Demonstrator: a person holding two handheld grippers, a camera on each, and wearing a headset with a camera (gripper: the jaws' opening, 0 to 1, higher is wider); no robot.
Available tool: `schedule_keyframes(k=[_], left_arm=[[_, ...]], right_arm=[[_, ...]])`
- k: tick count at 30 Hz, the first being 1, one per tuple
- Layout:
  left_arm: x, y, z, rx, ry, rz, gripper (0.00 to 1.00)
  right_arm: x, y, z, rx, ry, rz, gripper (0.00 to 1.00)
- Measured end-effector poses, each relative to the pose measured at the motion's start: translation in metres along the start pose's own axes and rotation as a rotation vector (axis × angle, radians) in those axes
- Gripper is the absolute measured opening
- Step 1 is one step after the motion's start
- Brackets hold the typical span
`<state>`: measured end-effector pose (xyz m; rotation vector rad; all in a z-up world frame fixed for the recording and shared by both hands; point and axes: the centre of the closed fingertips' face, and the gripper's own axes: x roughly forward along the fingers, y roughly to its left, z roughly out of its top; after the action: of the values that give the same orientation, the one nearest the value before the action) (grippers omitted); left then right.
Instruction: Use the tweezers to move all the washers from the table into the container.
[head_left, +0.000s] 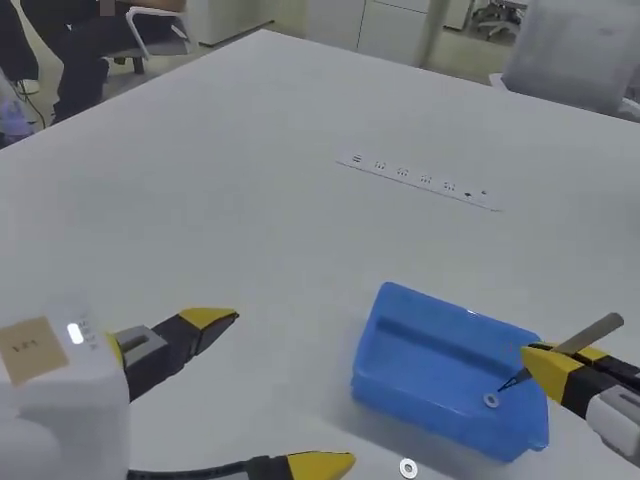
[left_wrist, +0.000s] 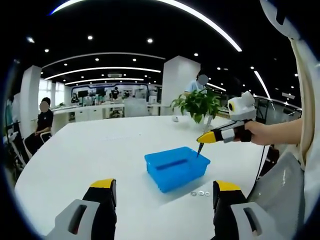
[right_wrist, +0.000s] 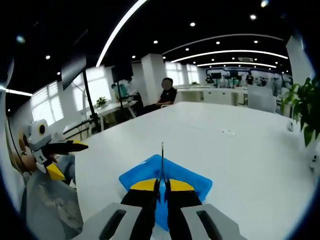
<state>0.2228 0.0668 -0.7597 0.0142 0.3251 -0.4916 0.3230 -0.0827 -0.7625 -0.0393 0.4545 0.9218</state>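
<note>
The right gripper (head_left: 548, 366) reaches in from the right edge of the head view. Its fingers are clenched on the tweezers (head_left: 592, 334) – in the right gripper view the two yellow-tipped fingers (right_wrist: 145, 185) sit pressed together with the tweezers (right_wrist: 162, 162) standing straight up between them. The dark tweezer tip points down into the blue container (head_left: 440, 345), near its right end.

One washer (head_left: 490, 401) lies on the container floor just beside the tweezer tip; whether the tip touches it cannot be told. A second washer (head_left: 408, 467) lies on the white bench (head_left: 250, 200), just in front of the container's near wall. The left gripper view shows a short row of washers (left_wrist: 200, 193) on the bench, close against the container (left_wrist: 176, 167).

The left gripper (head_left: 270, 390) sits at the lower left of the head view, well apart from the container. Its fingers (left_wrist: 103, 186) are released – spread wide, with nothing between them. From the right gripper view, the left gripper (right_wrist: 55, 150) hangs off to the left, beyond the bench edge.

A flush outlet strip (head_left: 420, 180) is set into the bench beyond the container. A potted plant (left_wrist: 197, 105) stands at the far bench edge in the left gripper view.
</note>
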Motion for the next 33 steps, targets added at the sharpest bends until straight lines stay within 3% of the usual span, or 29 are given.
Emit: schedule_keyframes(k=[5, 11, 26, 33], left_arm=[[0.000, -0.002, 0.000, -0.010, -0.001, -0.010, 0.80], [0.001, -0.004, 0.001, -0.005, 0.001, -0.015, 0.80], [0.001, -0.005, -0.002, 0.002, 0.015, -0.016, 0.80], [0.002, -0.005, -0.002, 0.003, 0.018, -0.017, 0.80]], right_arm=[[-0.017, 0.009, -0.004, 0.013, 0.003, 0.017, 0.03], [-0.027, 0.018, -0.022, 0.054, 0.030, 0.027, 0.03], [-0.022, 0.035, -0.077, 0.086, 0.149, 0.061, 0.04], [-0.024, 0.038, -0.088, 0.085, 0.175, 0.067, 0.04]])
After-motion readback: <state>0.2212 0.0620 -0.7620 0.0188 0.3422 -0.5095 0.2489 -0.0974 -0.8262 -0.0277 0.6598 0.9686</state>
